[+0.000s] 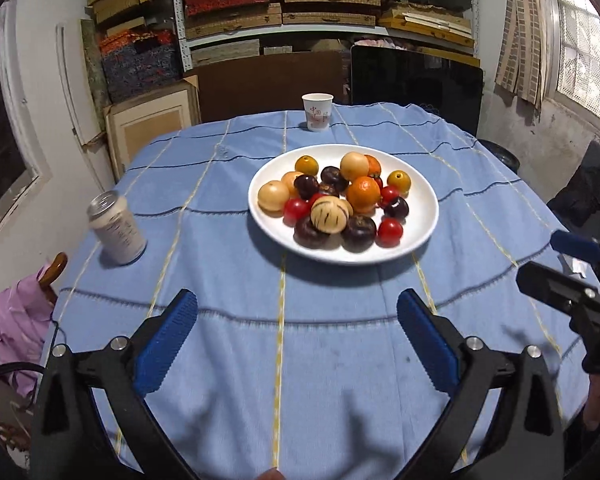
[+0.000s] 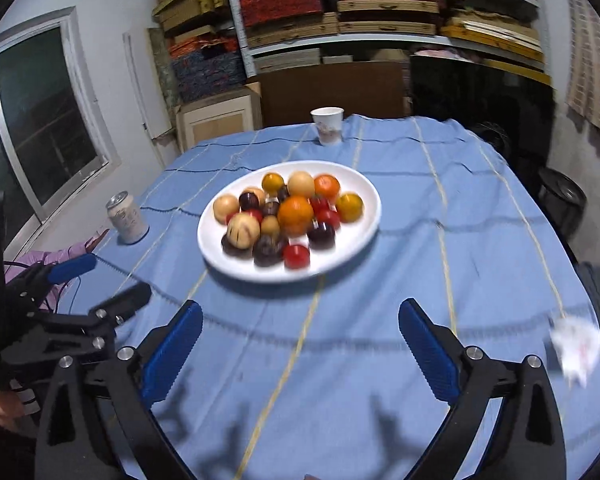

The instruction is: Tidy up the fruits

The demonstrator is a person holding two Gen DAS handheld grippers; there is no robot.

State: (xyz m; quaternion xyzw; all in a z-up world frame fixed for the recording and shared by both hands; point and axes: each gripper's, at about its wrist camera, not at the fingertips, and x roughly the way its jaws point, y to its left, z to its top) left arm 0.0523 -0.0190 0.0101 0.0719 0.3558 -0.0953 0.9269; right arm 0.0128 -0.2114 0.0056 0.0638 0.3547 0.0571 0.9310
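A white plate (image 1: 420, 216) holds several fruits: oranges (image 1: 363, 195), red tomatoes (image 1: 389, 231), dark purple fruits (image 1: 358, 233), tan round fruits (image 1: 273, 196) and a striped pale one (image 1: 330, 215). The plate also shows in the right wrist view (image 2: 364, 204), a little blurred. My left gripper (image 1: 297, 312) is open and empty, above the blue tablecloth in front of the plate. My right gripper (image 2: 300, 320) is open and empty too, short of the plate; it shows in the left wrist view's right edge (image 1: 560, 264).
A drink can (image 1: 117, 227) stands at the table's left edge. A paper cup (image 1: 317, 111) stands at the far edge. A crumpled white paper (image 2: 576, 344) lies near the right edge. Shelves of boxes stand behind the table.
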